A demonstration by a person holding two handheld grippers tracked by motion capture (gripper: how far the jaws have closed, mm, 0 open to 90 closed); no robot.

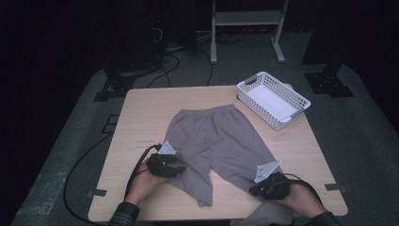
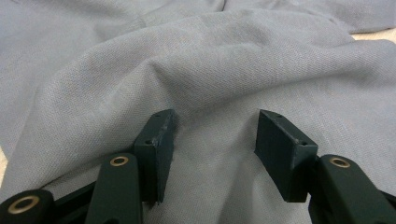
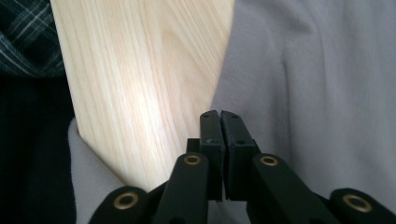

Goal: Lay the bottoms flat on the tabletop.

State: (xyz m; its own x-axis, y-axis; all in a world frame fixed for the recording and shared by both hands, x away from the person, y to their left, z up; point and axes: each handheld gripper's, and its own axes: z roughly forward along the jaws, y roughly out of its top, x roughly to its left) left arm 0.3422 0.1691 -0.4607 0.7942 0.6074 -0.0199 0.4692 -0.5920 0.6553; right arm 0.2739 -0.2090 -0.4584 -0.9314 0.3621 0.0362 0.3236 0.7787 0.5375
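Note:
Grey shorts (image 1: 216, 141) lie flat on the wooden table (image 1: 141, 108), waistband away from me and both legs toward the front edge. My left gripper (image 1: 181, 168) rests on the left leg. In the left gripper view its jaws stand apart (image 2: 215, 130) over a soft ridge of the cloth (image 2: 210, 60), and the pads do not press it. My right gripper (image 1: 254, 190) sits low at the right leg near the front edge, pointing left. Its jaws (image 3: 220, 116) are closed together above the cloth's edge (image 3: 317, 70); whether any fabric is pinched I cannot tell.
A white perforated basket (image 1: 273, 99) stands at the table's back right corner. Bare wood (image 3: 140, 70) lies beside the right leg, and some grey fabric (image 1: 268, 216) hangs over the front edge. A plaid sleeve (image 1: 124, 214) enters at the bottom left. Cables trail off both grippers.

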